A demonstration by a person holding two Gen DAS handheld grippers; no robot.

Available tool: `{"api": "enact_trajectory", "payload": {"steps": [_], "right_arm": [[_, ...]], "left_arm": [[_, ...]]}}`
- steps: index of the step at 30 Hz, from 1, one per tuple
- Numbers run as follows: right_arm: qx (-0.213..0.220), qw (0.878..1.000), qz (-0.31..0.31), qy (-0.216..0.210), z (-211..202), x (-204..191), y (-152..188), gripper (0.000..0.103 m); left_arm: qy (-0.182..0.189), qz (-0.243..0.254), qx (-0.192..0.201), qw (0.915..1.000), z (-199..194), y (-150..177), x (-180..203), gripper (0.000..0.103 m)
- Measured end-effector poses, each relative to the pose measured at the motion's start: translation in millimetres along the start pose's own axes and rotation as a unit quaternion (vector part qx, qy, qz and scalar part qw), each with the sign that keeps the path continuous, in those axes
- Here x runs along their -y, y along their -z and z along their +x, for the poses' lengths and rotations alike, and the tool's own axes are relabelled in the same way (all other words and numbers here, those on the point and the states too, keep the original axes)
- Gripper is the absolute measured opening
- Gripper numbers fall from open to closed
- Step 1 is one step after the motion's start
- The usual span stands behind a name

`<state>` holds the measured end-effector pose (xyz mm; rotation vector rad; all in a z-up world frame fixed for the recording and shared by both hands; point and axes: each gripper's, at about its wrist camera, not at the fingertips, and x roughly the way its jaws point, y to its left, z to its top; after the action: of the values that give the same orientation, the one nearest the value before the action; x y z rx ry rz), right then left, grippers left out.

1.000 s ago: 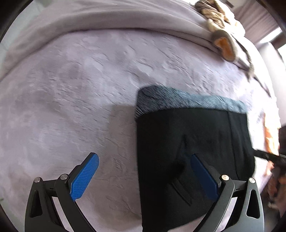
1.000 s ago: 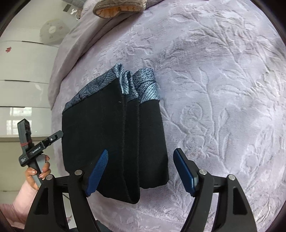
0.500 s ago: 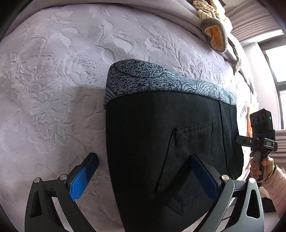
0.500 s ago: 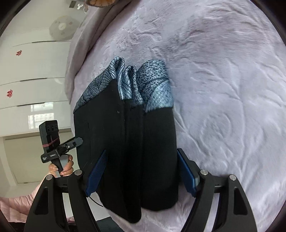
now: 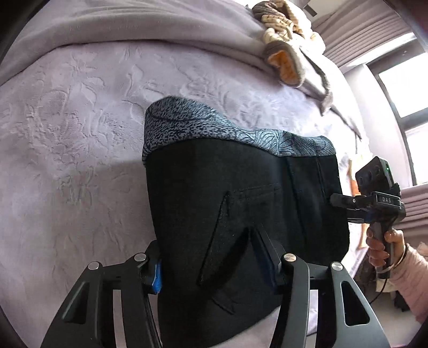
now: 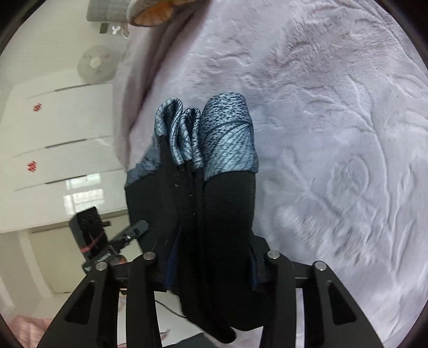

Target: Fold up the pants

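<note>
The folded black pants (image 5: 240, 187) with a grey patterned band at the far end lie on the lilac bedspread (image 5: 80, 133). My left gripper (image 5: 208, 257) is closing on the near left part of the stack, and its blue pads dig into the cloth by the back pocket. In the right wrist view the pants (image 6: 227, 200) show as several stacked folds seen from the side. My right gripper (image 6: 211, 259) is closing across that stack, with both pads pressed against the layers. Each gripper also shows in the other's view: the right gripper (image 5: 374, 203) in a hand, the left gripper (image 6: 107, 241) at the pants' far side.
A grey blanket (image 5: 133, 24) is bunched along the far side of the bed, with a brown and orange fleece item (image 5: 283, 59) on it. A window (image 5: 401, 93) is at the right. White wardrobe doors (image 6: 53, 120) stand beyond the bed's edge. A pink sleeve (image 5: 409, 273) is nearby.
Both grippers have narrowed from wide open onto the pants, and the fabric now creases between their pads. The left view has tilted up a little; the right view has turned towards the wardrobe.
</note>
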<state>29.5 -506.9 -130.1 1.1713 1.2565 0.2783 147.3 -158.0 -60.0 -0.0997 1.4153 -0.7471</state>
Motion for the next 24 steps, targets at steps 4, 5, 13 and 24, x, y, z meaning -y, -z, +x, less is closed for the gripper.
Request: {"api": "enact_trajectory", "payload": {"steps": [4,5,13,24], "right_arm": [[0.002,1.0,-0.004,-0.026,-12,-18,19,0.043],[0.0,1.0,-0.005,-0.029,-14,-22,26,0.043],[-0.015,0.999,0.001,-0.041,-14,-22,72,0.043],[0.006,0.986,-0.014,0.163,-9,-19,92,0.059]], "left_arm": [[0.003,0.003,0.002,1.0,-21,15,7,0.056],[0.003,0.002,0.0,1.0,-26,21,7,0.056],[-0.05,-0.006,-0.017,0.9986,-37,68,-7,0.056],[-0.163,-0.003,0.024,0.9864,-39,76,-11,0.09]]}}
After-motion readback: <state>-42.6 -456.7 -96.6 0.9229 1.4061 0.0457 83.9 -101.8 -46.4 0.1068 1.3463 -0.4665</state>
